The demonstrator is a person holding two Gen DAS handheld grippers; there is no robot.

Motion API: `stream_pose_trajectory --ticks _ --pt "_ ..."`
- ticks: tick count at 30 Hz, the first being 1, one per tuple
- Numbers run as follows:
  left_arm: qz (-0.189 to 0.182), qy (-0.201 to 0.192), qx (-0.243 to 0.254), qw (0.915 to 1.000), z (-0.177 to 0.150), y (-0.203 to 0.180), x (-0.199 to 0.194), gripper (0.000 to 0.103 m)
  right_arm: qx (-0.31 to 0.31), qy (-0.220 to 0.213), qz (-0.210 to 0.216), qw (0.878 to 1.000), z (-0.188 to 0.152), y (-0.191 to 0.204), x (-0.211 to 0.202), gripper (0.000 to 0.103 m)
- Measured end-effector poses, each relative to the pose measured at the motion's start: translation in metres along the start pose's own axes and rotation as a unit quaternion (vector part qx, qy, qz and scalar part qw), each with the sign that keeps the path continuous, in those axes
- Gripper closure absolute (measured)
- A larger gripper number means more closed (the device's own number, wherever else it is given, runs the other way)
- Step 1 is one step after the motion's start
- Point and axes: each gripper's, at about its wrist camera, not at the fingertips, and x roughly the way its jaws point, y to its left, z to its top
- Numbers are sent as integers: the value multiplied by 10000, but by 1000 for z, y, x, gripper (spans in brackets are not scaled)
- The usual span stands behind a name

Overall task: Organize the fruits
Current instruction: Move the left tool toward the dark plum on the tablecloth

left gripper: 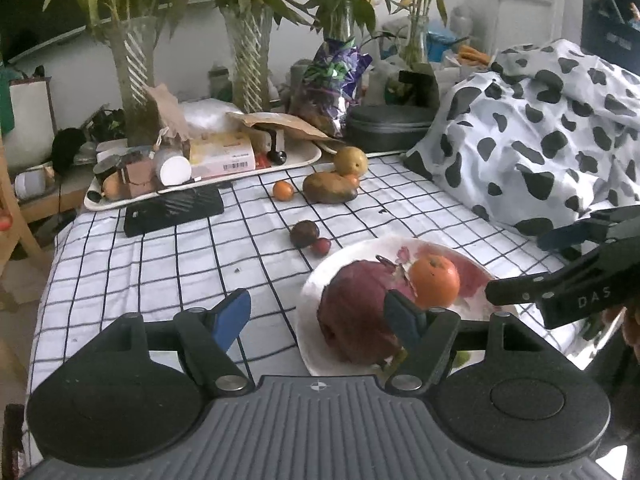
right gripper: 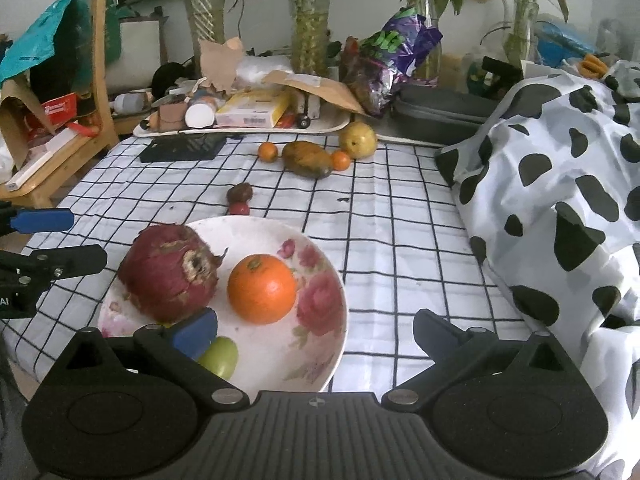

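fruit on the plate, more loose on the checked cloth

the floral plate sits near on the checked cloth. in it lie a dark red dragon fruit on the left, an orange just right of it, and a small green fruit at the near rim. the left gripper has its fingers spread apart with nothing between them, beside the plate. the right gripper is likewise spread wide and empty over the plate's near edge. farther off lie two small dark fruits, touching. beyond them are a mango, a pear and two small oranges, near a cluttered tray. a cow-print cover lies right.
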Motion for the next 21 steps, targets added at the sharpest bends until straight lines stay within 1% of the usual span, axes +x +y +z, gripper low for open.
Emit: stream_pose_trajectory --ticks 7,11,16,21 --pt "105 -74 -38 9999 9 11 14 31 -22 -55 -92 9999 9 -4 9 0" --pt "250 5 -57 9997 13 17 27 31 -18 -56 -120 9999 16 -8 16 0" --pt "367 -35 31 9993 20 22 39 31 29 -47 -102 9999 26 -14 26 0" --pt "349 -90 140 9993 28 25 53 31 -8 -39 -124 9999 36 -18 36 0"
